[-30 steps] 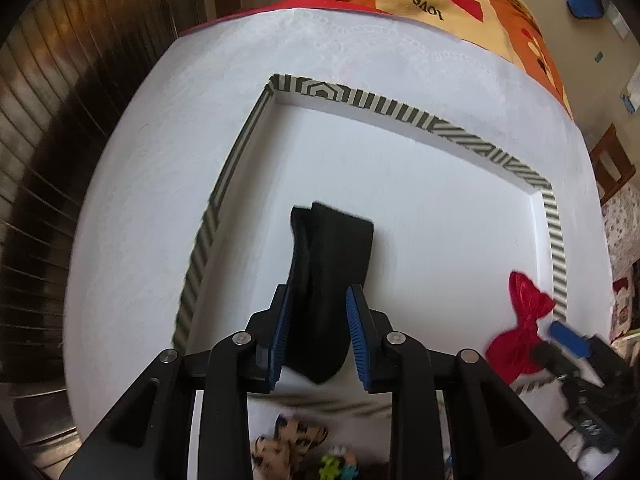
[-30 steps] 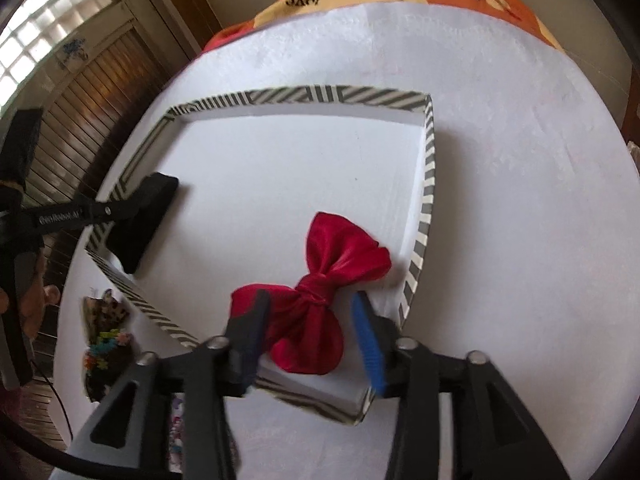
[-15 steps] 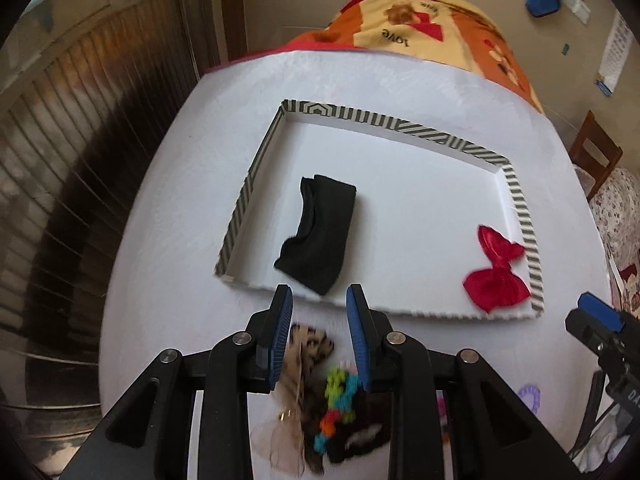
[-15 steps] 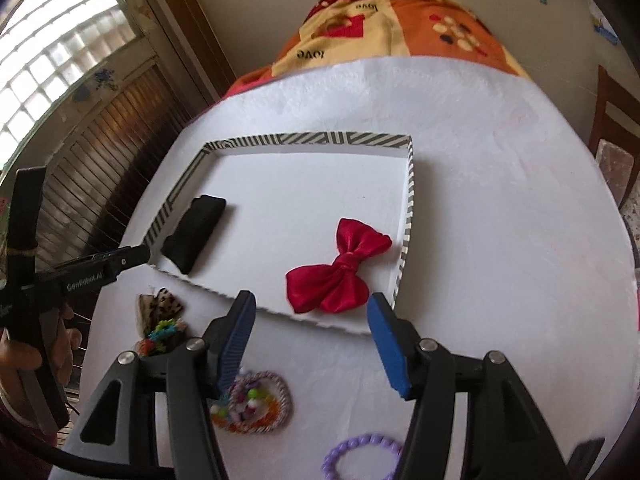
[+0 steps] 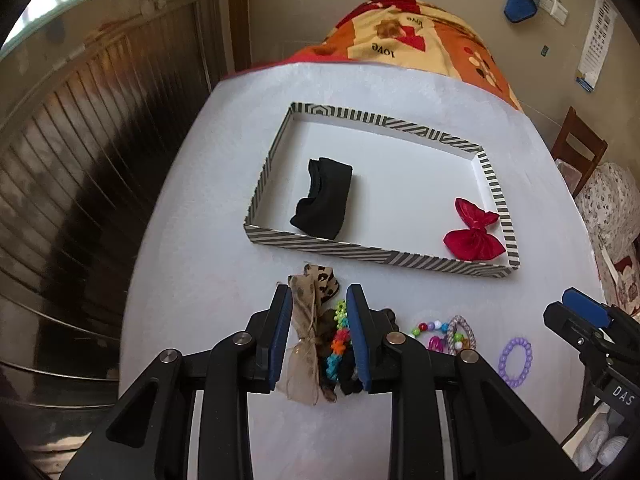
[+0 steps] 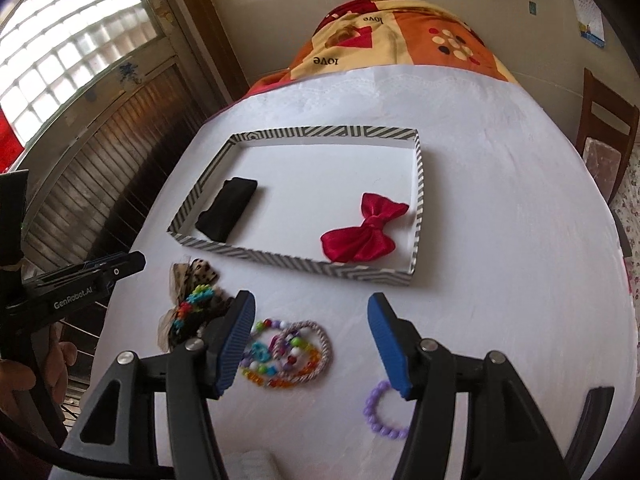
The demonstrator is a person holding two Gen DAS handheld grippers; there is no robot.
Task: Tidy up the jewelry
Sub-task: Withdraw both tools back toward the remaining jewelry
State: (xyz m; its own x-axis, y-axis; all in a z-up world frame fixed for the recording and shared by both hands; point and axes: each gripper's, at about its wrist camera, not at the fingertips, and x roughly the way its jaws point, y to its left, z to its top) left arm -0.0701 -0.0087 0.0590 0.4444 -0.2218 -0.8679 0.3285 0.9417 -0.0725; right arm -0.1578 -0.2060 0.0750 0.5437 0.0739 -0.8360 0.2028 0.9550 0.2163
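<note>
A white table was seen, with a striped tray on it. A black band and red bow were laid inside. Both the left gripper and right gripper were held apart and empty above the beads.

Left hand-held gripper lower centre of frame, tilted steeply down, blue pads apart by a narrow gap, gripping nothing. Right hand-held gripper lower centre, angled down, jaws wide, empty. Person's hand at lower left edge on left handle.
</note>
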